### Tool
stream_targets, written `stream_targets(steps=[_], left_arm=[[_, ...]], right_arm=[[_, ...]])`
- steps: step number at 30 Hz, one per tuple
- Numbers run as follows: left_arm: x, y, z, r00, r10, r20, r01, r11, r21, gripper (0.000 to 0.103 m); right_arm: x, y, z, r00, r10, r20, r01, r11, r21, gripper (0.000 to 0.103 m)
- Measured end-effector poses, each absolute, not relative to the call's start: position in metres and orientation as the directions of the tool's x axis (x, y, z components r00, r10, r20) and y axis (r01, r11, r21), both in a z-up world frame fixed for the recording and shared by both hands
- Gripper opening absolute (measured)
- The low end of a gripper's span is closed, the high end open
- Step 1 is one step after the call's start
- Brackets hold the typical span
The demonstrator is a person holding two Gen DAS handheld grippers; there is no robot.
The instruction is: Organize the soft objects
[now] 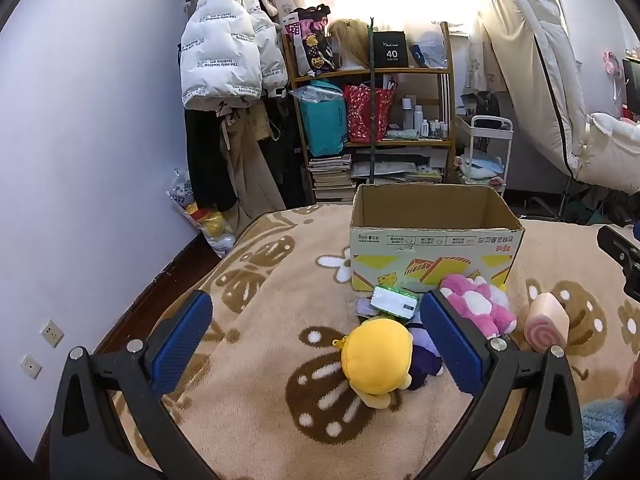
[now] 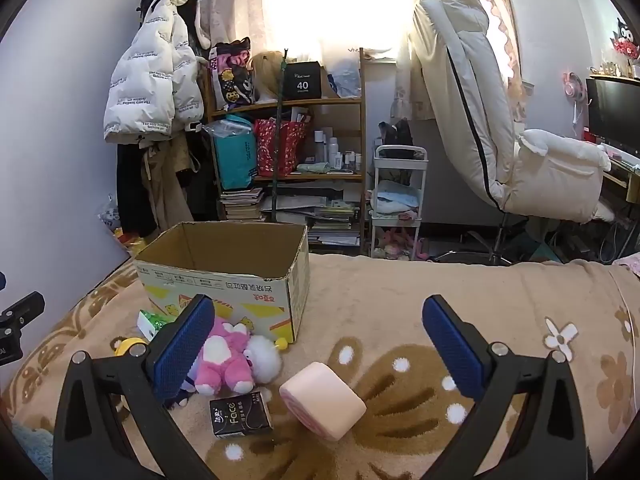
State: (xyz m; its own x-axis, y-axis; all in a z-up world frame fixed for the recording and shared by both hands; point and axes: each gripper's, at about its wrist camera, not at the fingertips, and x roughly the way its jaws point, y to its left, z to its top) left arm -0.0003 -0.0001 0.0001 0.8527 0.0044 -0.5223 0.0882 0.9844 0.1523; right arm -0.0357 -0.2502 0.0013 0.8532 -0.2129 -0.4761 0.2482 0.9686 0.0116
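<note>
An open cardboard box (image 1: 436,256) stands on the bed; it also shows in the right wrist view (image 2: 224,280). In front of it lie a yellow plush (image 1: 376,360), a pink-and-white plush (image 1: 476,304) (image 2: 224,356), a pink swirl-roll cushion (image 1: 548,324) (image 2: 324,400), a green tissue pack (image 1: 394,300) and a black tissue pack (image 2: 240,414). My left gripper (image 1: 316,340) is open and empty, just left of and above the yellow plush. My right gripper (image 2: 318,344) is open and empty above the roll cushion.
A beige patterned blanket (image 1: 260,280) covers the bed. Behind are a cluttered wooden shelf (image 1: 372,120), hanging coats (image 1: 224,52), a white trolley (image 2: 396,200) and a white recliner chair (image 2: 500,120). A blue fluffy item (image 1: 604,420) lies at the bed's near right.
</note>
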Motion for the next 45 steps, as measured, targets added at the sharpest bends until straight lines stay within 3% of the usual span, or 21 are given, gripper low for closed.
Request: stream_targets(steps=[45], left_arm=[[-0.0041,0.0038,0.0037,0.861,0.01,-0.508,0.078,0.985,0.152,0.102]], right_arm=[[-0.0346,-0.2469,-0.0005,0.849,-0.213,-0.483,0.244,0.97,0.002,0.103]])
